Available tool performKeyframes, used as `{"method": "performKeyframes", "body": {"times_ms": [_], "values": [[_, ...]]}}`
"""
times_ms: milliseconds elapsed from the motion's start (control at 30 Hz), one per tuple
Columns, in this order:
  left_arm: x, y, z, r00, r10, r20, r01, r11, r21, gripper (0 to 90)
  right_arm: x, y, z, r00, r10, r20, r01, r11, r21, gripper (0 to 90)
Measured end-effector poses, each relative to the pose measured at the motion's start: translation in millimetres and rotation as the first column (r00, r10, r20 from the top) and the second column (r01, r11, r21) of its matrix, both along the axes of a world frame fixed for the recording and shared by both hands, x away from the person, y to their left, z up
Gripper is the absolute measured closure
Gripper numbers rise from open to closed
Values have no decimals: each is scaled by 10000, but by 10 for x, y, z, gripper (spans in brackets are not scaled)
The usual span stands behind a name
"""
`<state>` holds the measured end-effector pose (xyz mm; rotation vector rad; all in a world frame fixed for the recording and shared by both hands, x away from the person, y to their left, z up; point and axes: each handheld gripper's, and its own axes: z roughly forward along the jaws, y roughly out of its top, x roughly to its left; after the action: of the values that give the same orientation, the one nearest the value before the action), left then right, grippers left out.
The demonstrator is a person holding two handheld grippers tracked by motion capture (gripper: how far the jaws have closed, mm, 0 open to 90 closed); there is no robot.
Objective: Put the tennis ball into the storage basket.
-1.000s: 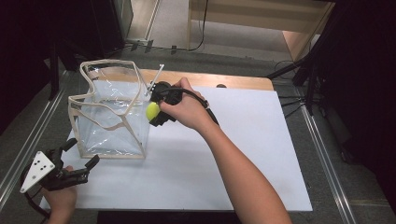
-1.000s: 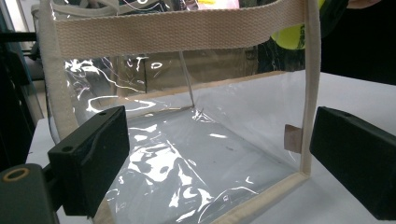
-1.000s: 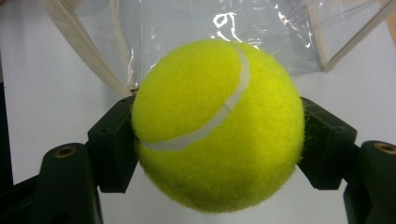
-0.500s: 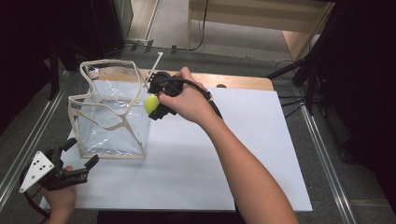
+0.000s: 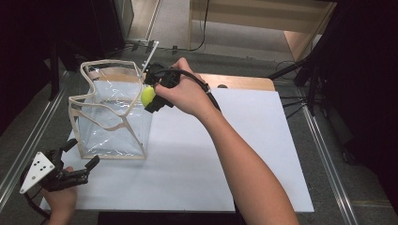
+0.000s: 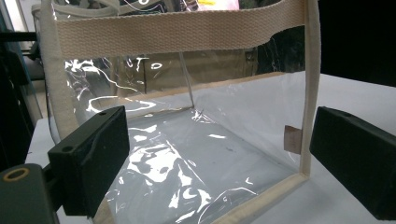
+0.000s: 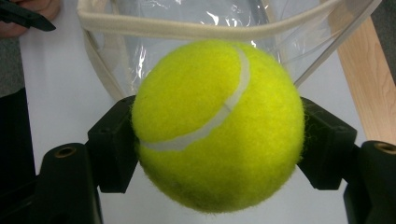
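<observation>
Resting at the near left corner of the white table (image 5: 244,154), my left gripper (image 5: 77,169) stands with its jaws spread wide and nothing between them; they point at the clear bag (image 5: 112,119), which stands upright just ahead with its top open. Further right, my right gripper (image 5: 149,96) clamps the yellow tennis ball (image 5: 148,95) between both pads. Ball position: in the air at the bag's right rim, level with the cream trim (image 7: 187,29).
</observation>
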<state>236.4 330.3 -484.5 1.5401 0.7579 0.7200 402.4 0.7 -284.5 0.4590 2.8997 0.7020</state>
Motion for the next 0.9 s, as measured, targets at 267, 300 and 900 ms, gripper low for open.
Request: {"method": "performKeyframes", "body": {"times_ms": [267, 300, 900], "values": [[1, 2, 0, 10000, -1, -10, 1, 10000, -15, 53, 49, 95, 86, 9999, 128, 110, -130, 9997, 213, 240], [1, 3, 0, 10000, -2, -9, 2, 10000, -16, 54, 50, 112, 93, 9999, 87, 76, -89, 9997, 238, 240], [1, 4, 1, 10000, -22, -9, 22, 10000, 1, 54, 124, 360, 184, 9993, 320, 208, -329, 9984, 449, 240]]}}
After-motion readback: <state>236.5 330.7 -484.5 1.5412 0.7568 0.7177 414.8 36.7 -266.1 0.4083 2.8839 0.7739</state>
